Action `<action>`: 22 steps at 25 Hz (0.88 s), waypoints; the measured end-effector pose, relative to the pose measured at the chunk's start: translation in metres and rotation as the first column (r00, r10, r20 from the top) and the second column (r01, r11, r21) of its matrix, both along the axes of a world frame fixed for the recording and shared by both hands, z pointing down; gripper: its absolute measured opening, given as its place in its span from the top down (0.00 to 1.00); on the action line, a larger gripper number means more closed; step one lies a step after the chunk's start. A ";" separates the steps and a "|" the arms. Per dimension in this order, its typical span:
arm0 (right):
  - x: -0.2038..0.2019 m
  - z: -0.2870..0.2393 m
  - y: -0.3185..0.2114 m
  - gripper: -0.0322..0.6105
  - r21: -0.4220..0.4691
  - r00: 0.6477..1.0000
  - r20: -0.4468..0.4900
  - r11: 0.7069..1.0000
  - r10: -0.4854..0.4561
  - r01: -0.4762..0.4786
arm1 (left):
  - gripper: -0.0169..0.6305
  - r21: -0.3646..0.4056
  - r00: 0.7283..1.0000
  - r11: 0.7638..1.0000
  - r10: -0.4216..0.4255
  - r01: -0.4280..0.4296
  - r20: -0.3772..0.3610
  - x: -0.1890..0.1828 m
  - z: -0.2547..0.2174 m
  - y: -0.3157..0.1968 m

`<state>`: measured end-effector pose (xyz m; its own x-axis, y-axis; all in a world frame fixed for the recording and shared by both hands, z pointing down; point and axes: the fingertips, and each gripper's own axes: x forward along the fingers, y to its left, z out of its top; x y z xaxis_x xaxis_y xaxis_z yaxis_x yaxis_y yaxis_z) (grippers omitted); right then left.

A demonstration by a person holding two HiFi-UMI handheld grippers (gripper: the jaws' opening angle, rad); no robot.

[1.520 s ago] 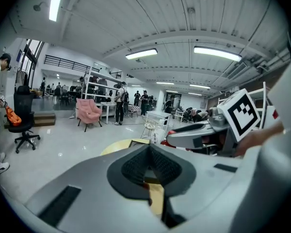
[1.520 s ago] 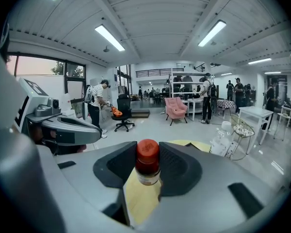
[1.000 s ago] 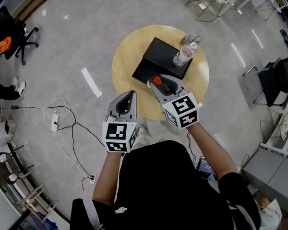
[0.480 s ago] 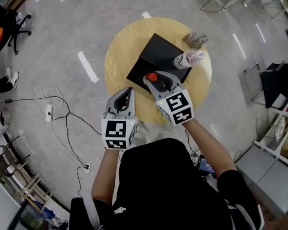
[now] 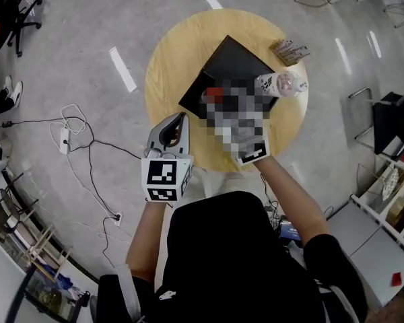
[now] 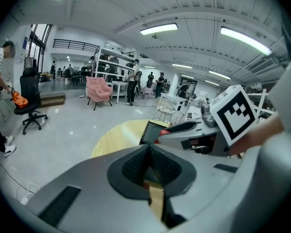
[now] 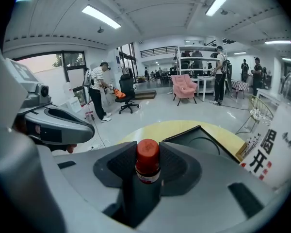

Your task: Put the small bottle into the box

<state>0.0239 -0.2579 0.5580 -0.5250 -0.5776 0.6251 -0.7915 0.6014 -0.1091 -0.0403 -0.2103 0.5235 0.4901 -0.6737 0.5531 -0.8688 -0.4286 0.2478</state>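
You're gripping the small bottle in the right gripper. Its jaws are pressing on the bottle's dark body from both sides, standing fairly wide around it, and the red cap is poking up above the pads. You're holding it over the near side of the round wooden surface, right at the near edge of the black box. The box is lying open in the middle of the surface, and the small bottle is not yet in it.

The left gripper is hovering at the near left rim of the surface. Its jaws are sitting together with nothing between them, clear of the box.

Watch your right side. A bigger clear bottle with a white label is sitting just beside the box's right edge, and it is looming close in the right gripper view. Whether it is upright or tipped, I cannot tell. Beyond it, a small packet is lying near the far right rim.

Off the surface, cables are trailing across the floor on your left, an office chair is parked well beyond them, and a dark chair is standing off to the right.
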 end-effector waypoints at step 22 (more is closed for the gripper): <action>-0.024 0.048 -0.032 0.74 0.019 0.997 -0.074 0.999 -0.029 0.030 | 0.96 -0.071 0.999 0.996 -0.047 0.047 0.005 -0.017 0.046 -0.023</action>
<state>0.0004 -0.2900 0.6064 -0.4947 -0.5756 0.6511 -0.7788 0.6261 -0.0382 -0.0569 -0.2334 0.5698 0.4572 -0.6547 0.6020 -0.8884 -0.3686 0.2738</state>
